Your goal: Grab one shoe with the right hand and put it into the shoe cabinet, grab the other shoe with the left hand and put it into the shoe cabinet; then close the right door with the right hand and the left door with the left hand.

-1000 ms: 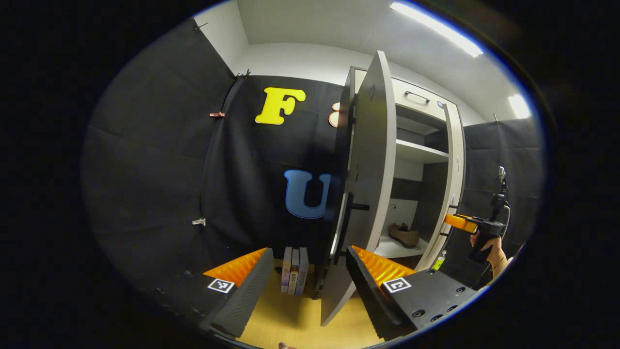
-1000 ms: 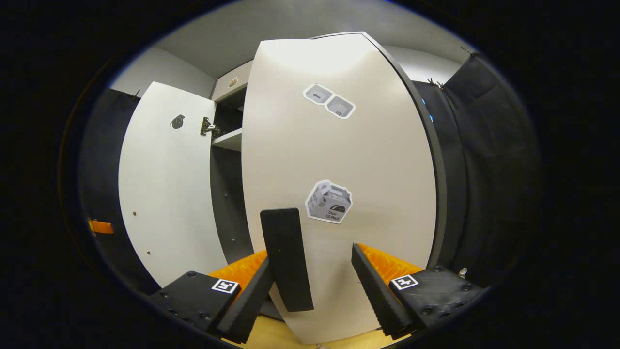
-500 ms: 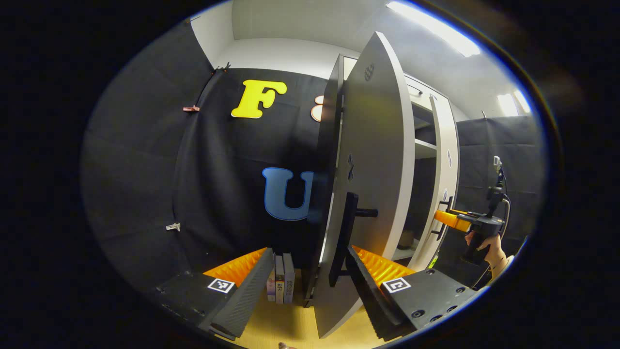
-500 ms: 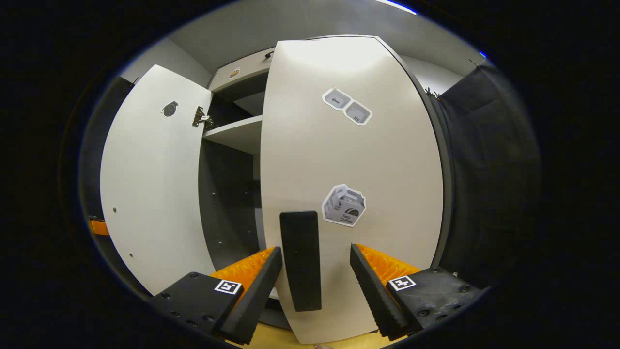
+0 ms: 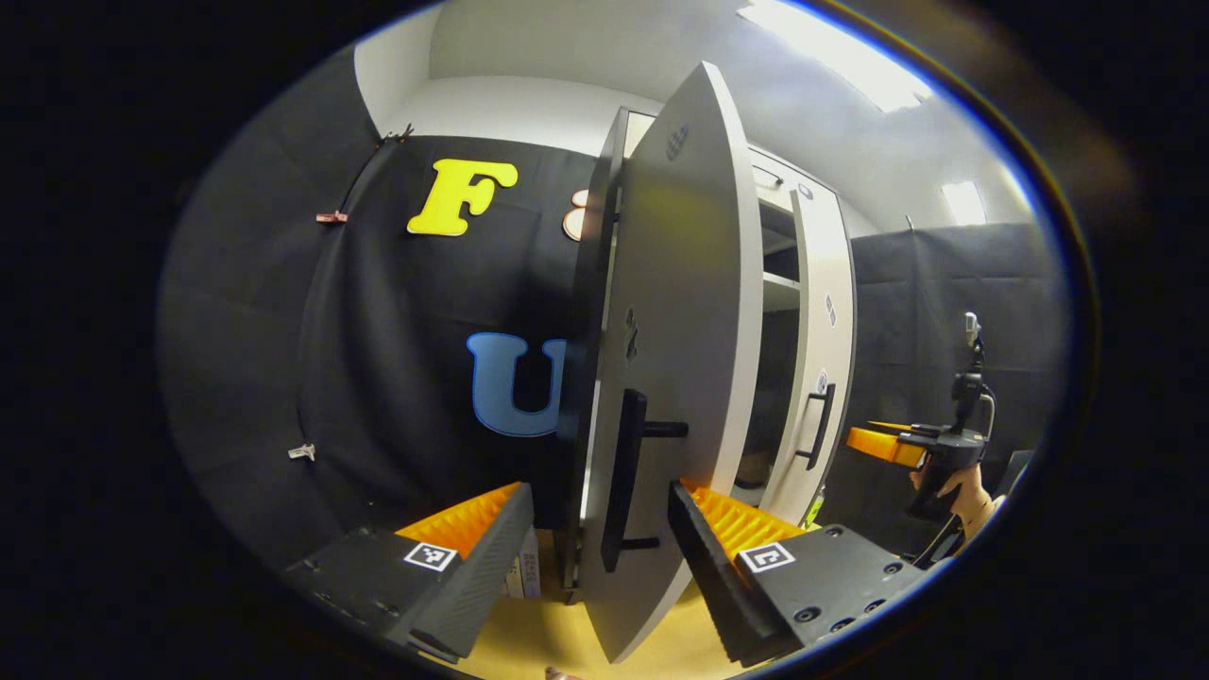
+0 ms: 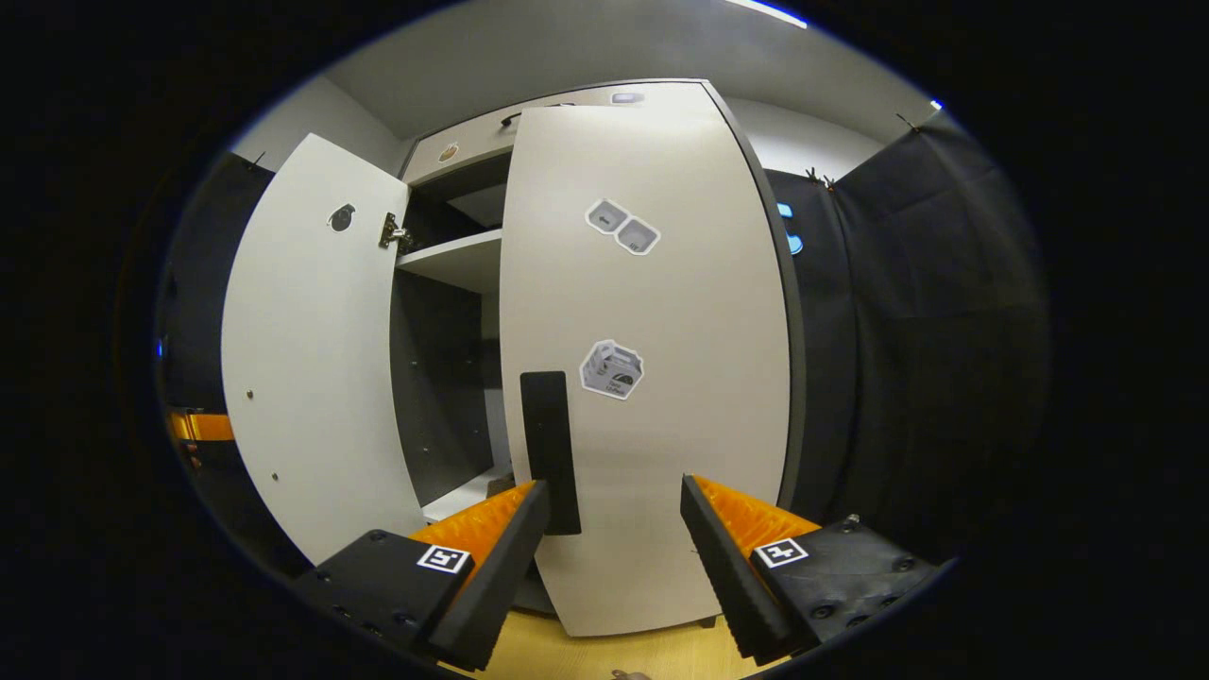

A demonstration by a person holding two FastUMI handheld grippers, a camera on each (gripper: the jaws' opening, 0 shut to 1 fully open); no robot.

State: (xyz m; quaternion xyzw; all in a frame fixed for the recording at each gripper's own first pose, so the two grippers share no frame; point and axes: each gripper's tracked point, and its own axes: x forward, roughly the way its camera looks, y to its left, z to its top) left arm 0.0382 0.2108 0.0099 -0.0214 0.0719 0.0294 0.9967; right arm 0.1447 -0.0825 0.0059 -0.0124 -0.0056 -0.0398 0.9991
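In the left gripper view the cabinet's left door (image 5: 689, 312) stands half swung in, nearly edge-on, close in front of me. Its black handle (image 5: 625, 482) lies between the fingers of my open left gripper (image 5: 595, 557). Beyond it the right door (image 5: 824, 312) sits almost shut, and the right gripper (image 5: 883, 442), held in a hand, hangs a little off its handle (image 5: 818, 425). In the right gripper view the right door (image 6: 661, 397) and its handle (image 6: 548, 453) face my open right gripper (image 6: 609, 567), with a gap between. A brownish bit of shoe (image 5: 753, 467) peeks through the door gap.
The left door (image 6: 302, 349) hangs open at the left of the right gripper view, beside a shelf (image 6: 453, 260) and the dark cabinet inside. Books (image 5: 524, 571) stand on the wooden floor (image 5: 529, 642) by the cabinet's left side. Black cloth walls surround the booth.
The left door has swung further toward shut with my left gripper following its handle. The right door has gone nearly shut and my right gripper has drawn back from it.
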